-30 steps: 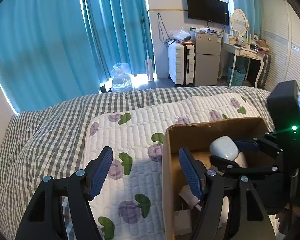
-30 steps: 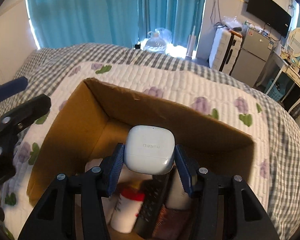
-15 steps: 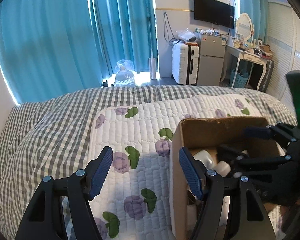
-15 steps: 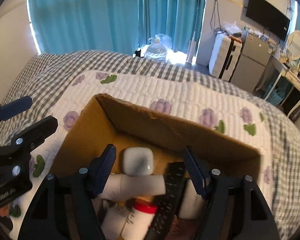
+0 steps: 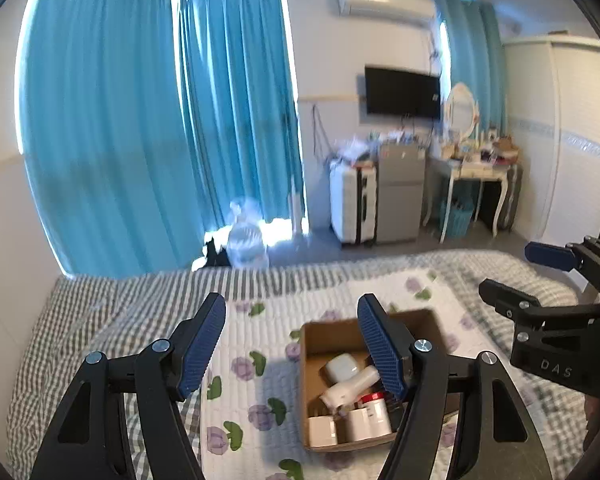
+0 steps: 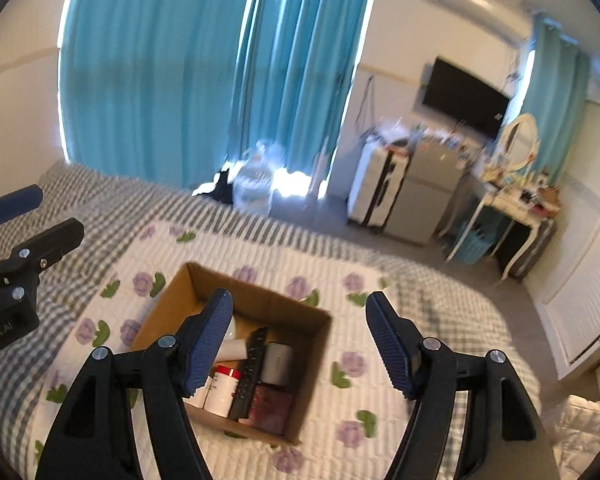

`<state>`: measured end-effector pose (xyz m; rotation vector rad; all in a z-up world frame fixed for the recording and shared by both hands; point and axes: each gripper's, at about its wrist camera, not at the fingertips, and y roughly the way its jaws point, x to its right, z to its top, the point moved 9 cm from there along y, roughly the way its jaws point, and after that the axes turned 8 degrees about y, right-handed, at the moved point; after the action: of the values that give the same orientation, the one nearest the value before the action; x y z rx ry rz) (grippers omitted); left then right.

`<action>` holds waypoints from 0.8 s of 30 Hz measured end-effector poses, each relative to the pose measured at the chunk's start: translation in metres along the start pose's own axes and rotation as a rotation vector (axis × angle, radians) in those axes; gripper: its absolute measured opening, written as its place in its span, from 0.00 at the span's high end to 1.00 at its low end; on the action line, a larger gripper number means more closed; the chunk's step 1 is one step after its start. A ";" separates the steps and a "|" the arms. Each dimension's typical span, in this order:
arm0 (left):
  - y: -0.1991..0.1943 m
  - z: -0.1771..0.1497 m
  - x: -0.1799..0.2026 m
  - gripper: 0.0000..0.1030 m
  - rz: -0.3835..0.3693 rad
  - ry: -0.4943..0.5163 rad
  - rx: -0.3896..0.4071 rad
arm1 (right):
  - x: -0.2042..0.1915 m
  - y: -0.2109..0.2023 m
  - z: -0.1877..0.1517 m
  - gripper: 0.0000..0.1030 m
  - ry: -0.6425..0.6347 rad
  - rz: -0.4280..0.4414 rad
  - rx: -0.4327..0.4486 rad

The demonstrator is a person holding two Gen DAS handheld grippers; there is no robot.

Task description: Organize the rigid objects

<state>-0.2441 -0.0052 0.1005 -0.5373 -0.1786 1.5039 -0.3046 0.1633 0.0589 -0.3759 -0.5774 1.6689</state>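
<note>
A cardboard box [image 6: 172, 308] is seen lying on a quilted floral pad [image 6: 380, 344] spread over a checked bed [image 6: 112, 208]. Inside the box, several rigid things are packed together: a white earbud case [image 5: 342, 366] near the far wall, a white tube [image 5: 350, 386] lying tilted just beside it, a red-capped bottle [image 6: 220, 392], a black remote [image 6: 250, 372] laid lengthwise, a grey case [image 6: 277, 362] next to the remote, and a dark reddish item [image 6: 270, 406] at the near corner. Two white blocks [image 5: 348, 426] are shown at the near wall in the left wrist view.

The left gripper [image 5: 292, 346] is held above the pad and the box's left side, its jaws spread wide with nothing between them. The right gripper [image 6: 300, 340] is held above the box, its jaws likewise wide apart and empty; its left finger [image 6: 208, 340] is seen in front of the box's contents, and contact with them cannot be judged.

Beyond the bed, blue curtains [image 5: 140, 120], a white suitcase [image 5: 350, 204], a wall-mounted TV [image 5: 402, 90] and a cluttered desk [image 5: 476, 170] are visible, all somewhat blurred.
</note>
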 end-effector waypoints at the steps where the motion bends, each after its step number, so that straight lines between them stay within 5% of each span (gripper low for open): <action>1: -0.012 0.005 0.003 0.31 -0.006 -0.002 0.021 | 0.002 -0.015 0.003 0.33 0.002 -0.003 0.022; 4: -0.044 0.014 0.013 0.31 -0.022 -0.003 0.079 | 0.008 -0.059 0.006 0.35 0.018 -0.001 0.088; 7: -0.071 0.015 0.022 0.31 -0.033 -0.001 0.132 | 0.016 -0.099 0.002 0.52 0.044 0.005 0.145; 16: -0.101 -0.024 0.043 0.26 -0.062 -0.045 0.197 | 0.036 -0.152 -0.048 0.56 0.159 0.014 0.233; 24: -0.080 -0.080 0.062 0.09 -0.008 -0.019 0.165 | 0.051 -0.134 -0.106 0.25 0.266 0.024 0.244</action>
<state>-0.1327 0.0393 0.0528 -0.3902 -0.0704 1.5012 -0.1461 0.2444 0.0514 -0.4187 -0.1707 1.6564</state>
